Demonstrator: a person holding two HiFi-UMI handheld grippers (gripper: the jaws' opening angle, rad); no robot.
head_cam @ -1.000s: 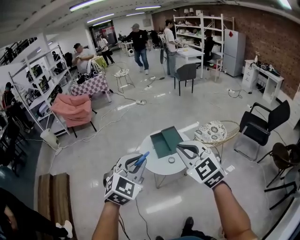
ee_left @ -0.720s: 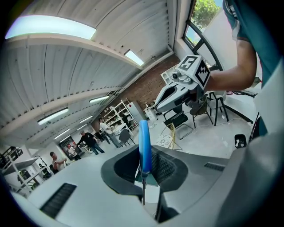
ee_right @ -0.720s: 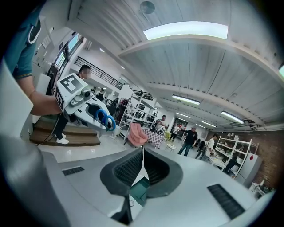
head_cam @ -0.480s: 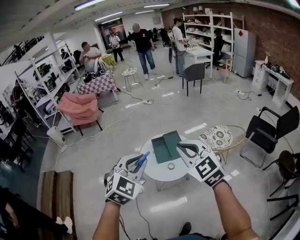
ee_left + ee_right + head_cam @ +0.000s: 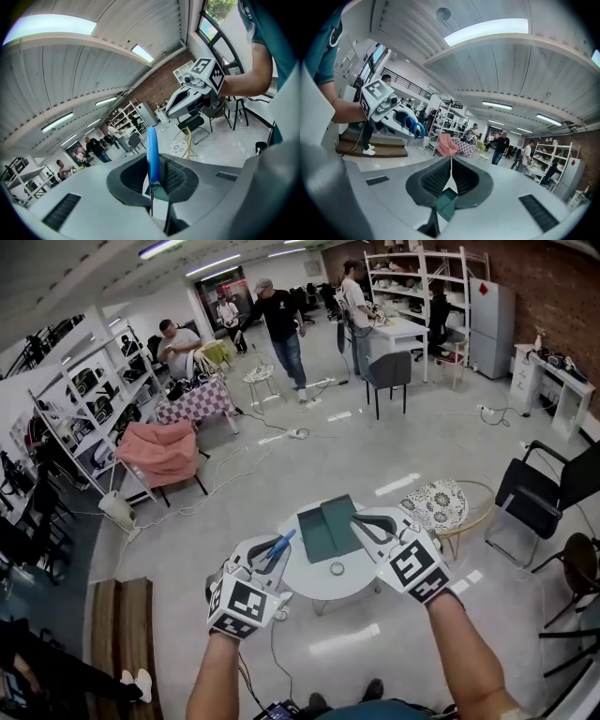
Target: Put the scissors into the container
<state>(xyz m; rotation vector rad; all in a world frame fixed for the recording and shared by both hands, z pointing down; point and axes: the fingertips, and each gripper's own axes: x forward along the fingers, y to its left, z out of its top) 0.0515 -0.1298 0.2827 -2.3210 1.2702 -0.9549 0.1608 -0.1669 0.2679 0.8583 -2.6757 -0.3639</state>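
My left gripper (image 5: 265, 562), low and left of the middle in the head view, has its jaws squeezed on the scissors (image 5: 280, 547). The blue handle pokes out toward the green container (image 5: 330, 527). That container sits open on the round white counter (image 5: 314, 579) just ahead, ready for them. My right gripper (image 5: 364, 524) hangs at the container's right edge, jaws pressed together on nothing, maybe to steady it.

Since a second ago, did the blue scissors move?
No. The scissors, held in the left gripper, still sit just left of the green container on the round table.
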